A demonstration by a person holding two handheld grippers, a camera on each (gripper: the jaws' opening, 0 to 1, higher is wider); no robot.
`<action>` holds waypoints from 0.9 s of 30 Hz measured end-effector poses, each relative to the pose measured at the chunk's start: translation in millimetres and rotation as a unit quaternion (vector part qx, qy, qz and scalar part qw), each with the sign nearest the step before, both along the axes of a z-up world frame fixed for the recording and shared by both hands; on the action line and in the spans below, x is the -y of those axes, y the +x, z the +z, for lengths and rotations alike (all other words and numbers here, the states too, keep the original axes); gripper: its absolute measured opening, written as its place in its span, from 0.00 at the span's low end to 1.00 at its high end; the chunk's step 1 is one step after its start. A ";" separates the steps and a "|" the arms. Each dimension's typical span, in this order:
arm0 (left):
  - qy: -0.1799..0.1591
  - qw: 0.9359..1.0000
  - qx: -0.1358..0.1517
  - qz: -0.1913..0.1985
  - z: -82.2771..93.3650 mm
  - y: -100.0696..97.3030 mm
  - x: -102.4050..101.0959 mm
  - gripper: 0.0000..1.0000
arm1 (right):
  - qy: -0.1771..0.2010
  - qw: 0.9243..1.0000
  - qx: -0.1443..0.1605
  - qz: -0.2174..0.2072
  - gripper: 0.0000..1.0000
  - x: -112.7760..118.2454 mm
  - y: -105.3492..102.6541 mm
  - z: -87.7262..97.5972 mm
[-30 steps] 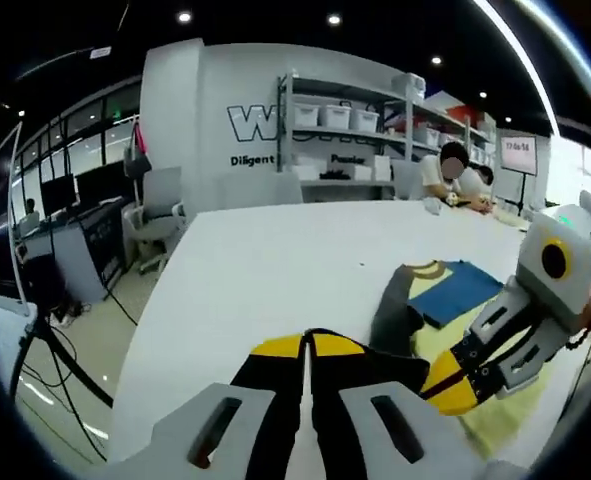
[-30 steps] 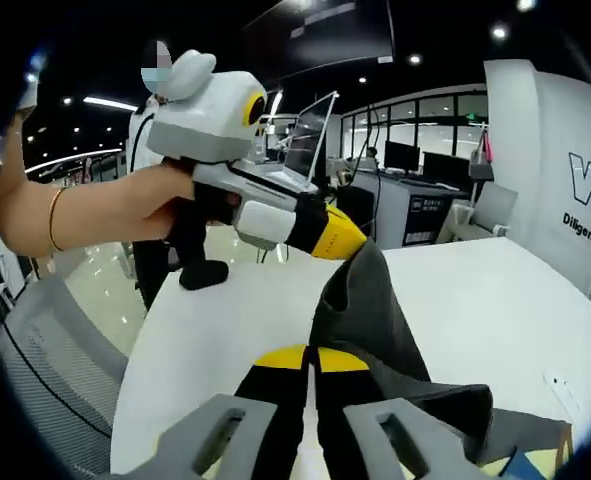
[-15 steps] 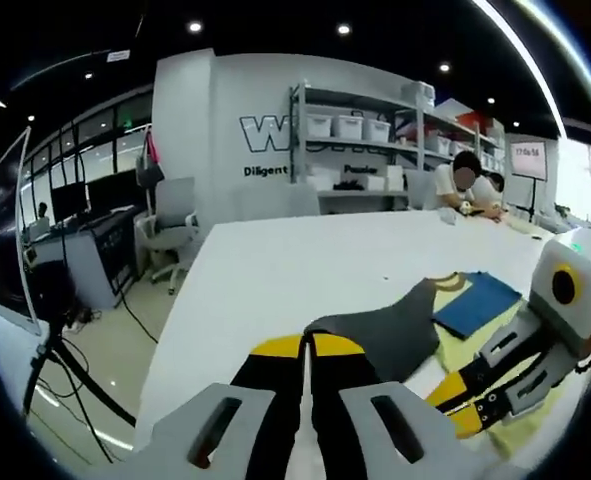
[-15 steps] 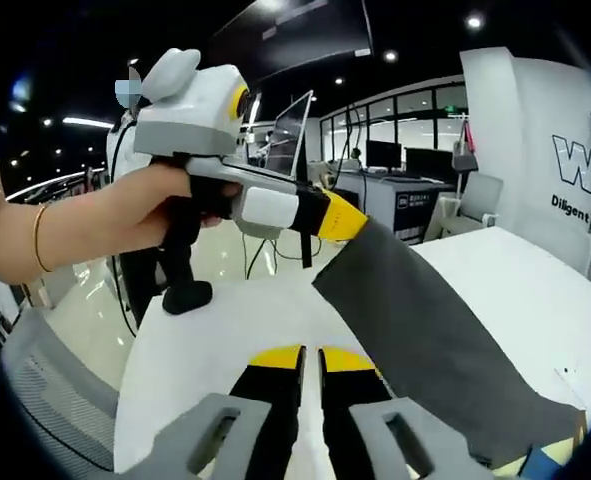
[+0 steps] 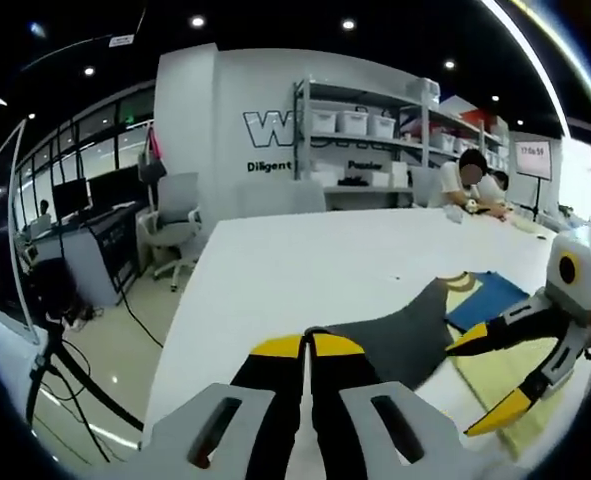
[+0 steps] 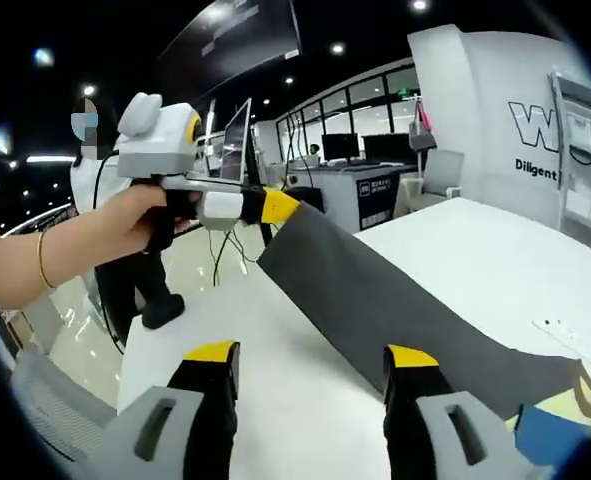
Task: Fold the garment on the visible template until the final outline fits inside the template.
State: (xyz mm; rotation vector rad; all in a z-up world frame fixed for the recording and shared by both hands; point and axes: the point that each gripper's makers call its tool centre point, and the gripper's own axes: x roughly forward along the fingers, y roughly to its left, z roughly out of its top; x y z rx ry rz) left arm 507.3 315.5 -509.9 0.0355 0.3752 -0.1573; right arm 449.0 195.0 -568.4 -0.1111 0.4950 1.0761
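Left gripper view: my left gripper pinches the grey garment edge over the white table; right gripper spread wide by the yellow template. Right gripper view: my jaws wide, empty; garment stretched from left gripper; blue panel.

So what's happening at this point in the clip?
A person is folding a garment on a white table with two hand-held grippers. The left hand-held gripper is shut on a grey corner of the garment, holding it up off the table. The right hand-held gripper has its jaws open, with nothing between them. The rest of the garment, grey with blue and yellow parts, lies on a yellow template.
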 end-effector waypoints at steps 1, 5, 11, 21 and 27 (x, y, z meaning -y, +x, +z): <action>0.000 1.000 0.000 0.000 0.5 0.5 -0.5 0.01 | -0.002 1.000 -0.002 -0.007 0.62 3.2 2.5 -0.9; -0.005 1.000 -0.004 0.001 2.5 5.1 -1.8 0.01 | -0.014 1.000 0.005 -0.022 0.72 15.1 9.6 -2.4; -0.002 1.000 -0.012 -0.001 0.9 5.8 -1.6 0.01 | -0.015 0.999 0.003 -0.037 0.85 29.5 16.6 -0.6; -0.011 1.000 -0.022 -0.006 3.1 7.8 7.1 0.01 | -0.022 0.998 -0.010 -0.066 0.99 66.3 23.7 2.4; -0.014 0.999 -0.022 -0.019 11.7 9.2 20.8 0.01 | -0.031 0.995 -0.015 -0.092 0.99 103.6 27.7 -1.0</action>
